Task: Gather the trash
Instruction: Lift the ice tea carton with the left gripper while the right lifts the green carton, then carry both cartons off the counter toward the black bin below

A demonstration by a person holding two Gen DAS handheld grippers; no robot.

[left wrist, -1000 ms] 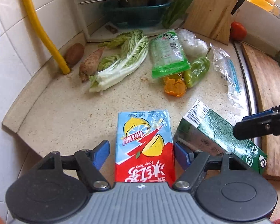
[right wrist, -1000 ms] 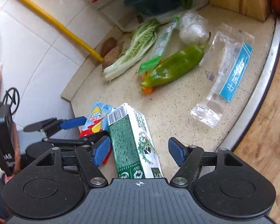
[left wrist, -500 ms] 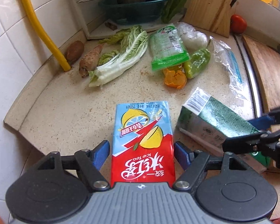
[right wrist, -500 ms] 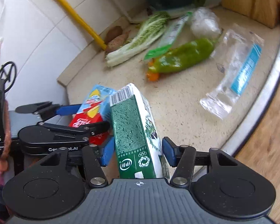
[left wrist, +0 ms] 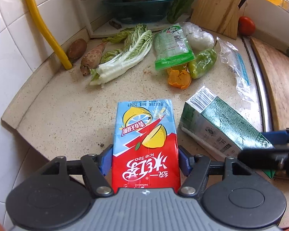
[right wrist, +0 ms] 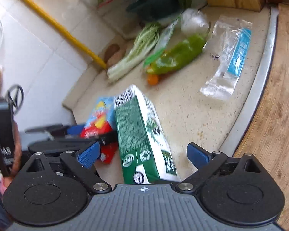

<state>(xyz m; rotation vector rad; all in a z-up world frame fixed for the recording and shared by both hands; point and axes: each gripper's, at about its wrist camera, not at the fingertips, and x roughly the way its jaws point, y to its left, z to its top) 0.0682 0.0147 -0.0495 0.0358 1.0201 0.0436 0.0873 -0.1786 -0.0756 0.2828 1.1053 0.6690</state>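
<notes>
The left claw (left wrist: pixel 145 158) is clamped on the red-and-blue rectangular ice tea carton (left wrist: pixel 145 140), blue pads pressed to both its sides, at the near edge of the speckled beige stone tabletop (left wrist: pixel 67 104). Just beside it, the right claw (right wrist: pixel 142 155) is spread wide around the green-and-white paper drink carton (right wrist: pixel 142 134) — its pads stand clear of both sides. A crumpled clear plastic wrapper with a blue stripe (right wrist: pixel 227 57) lies farther back, near the tabletop's metal edge.

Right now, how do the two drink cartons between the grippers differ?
The ice tea carton is red and blue with lemons; the green carton is dark green and white. The tea carton is clamped between close-set pads; the green one sits between wide-apart pads, angled. Both are rectangular drink boxes.
</notes>
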